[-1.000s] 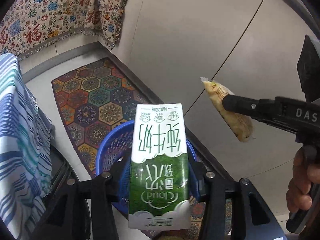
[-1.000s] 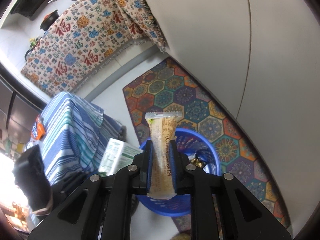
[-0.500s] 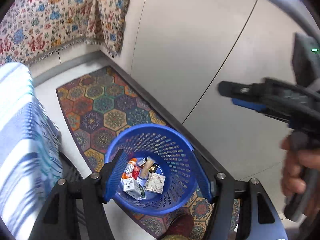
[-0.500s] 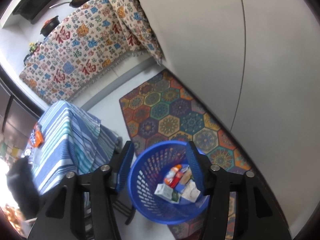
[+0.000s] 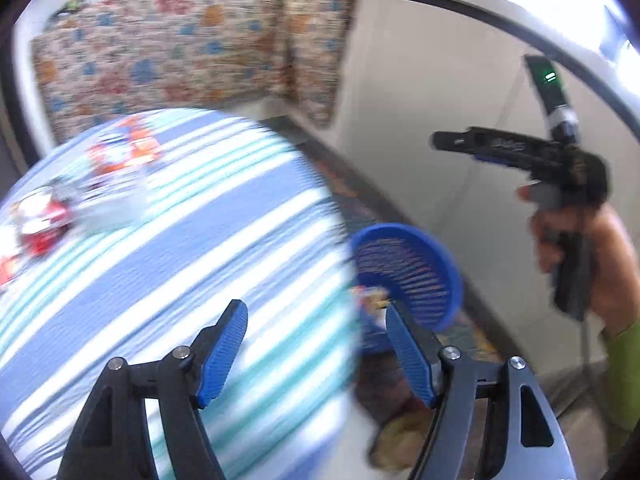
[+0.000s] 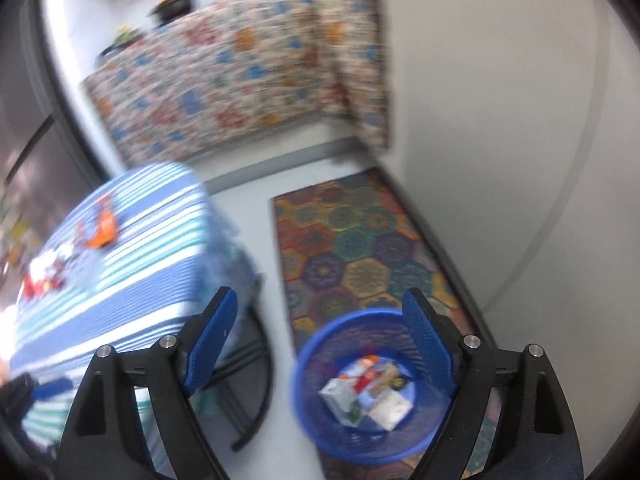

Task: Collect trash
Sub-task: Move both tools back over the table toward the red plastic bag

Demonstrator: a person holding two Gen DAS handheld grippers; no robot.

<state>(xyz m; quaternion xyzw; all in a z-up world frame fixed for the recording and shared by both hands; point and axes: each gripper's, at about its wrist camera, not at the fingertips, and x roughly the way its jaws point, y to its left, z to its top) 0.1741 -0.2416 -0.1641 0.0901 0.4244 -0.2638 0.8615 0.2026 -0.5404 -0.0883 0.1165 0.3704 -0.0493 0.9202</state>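
Blue plastic, the basket (image 6: 308, 364) sat on the floor by the patterned rug (image 6: 360, 248), cartons and wrappers (image 6: 366, 396) lying inside. My left gripper (image 5: 316, 350) and right gripper (image 6: 320, 340) both held nothing, jaws opening wide. More blurred litter (image 5: 44, 220) lay on the striped tablecloth (image 5: 224, 240).

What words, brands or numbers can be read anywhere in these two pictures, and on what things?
None can be read.
Other tongs: pale lettering on the side, too blurred.
Red and orange packets on the striped tablecloth: print smeared by motion.
Cartons and wrappers in the blue basket: too small and blurred.
Patterned cloth: motifs blurred, no characters legible.
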